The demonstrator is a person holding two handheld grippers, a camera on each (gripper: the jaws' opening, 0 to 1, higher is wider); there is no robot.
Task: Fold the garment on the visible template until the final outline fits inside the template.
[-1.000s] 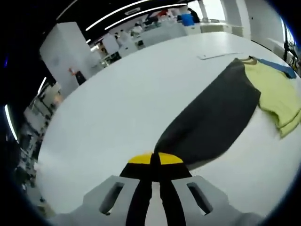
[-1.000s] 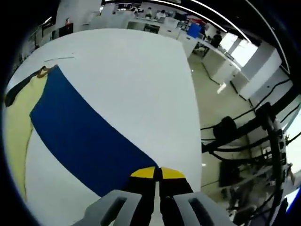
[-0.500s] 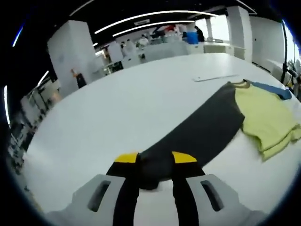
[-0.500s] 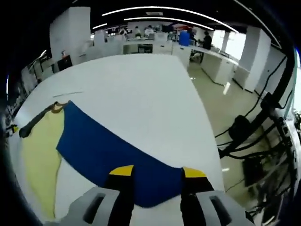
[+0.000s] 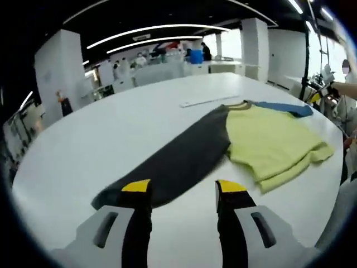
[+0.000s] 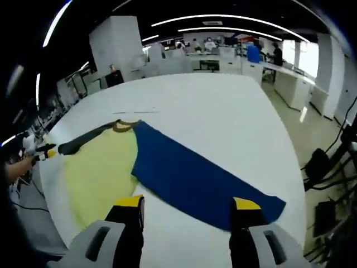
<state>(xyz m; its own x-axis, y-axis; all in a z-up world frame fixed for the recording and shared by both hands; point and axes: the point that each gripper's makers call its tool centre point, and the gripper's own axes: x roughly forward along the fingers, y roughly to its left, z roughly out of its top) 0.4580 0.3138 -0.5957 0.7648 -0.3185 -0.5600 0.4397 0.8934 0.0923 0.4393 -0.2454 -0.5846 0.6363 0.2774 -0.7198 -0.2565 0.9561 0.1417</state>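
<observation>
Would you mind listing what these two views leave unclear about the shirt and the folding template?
- Template: no outline can be made out on the white table in either view.
- Yellow shirt: in the right gripper view its lower hem is cut off behind the right tongs.
- Thin flat strip beyond the collar: too small to identify.
- Background people and desks: too small and blurred.
</observation>
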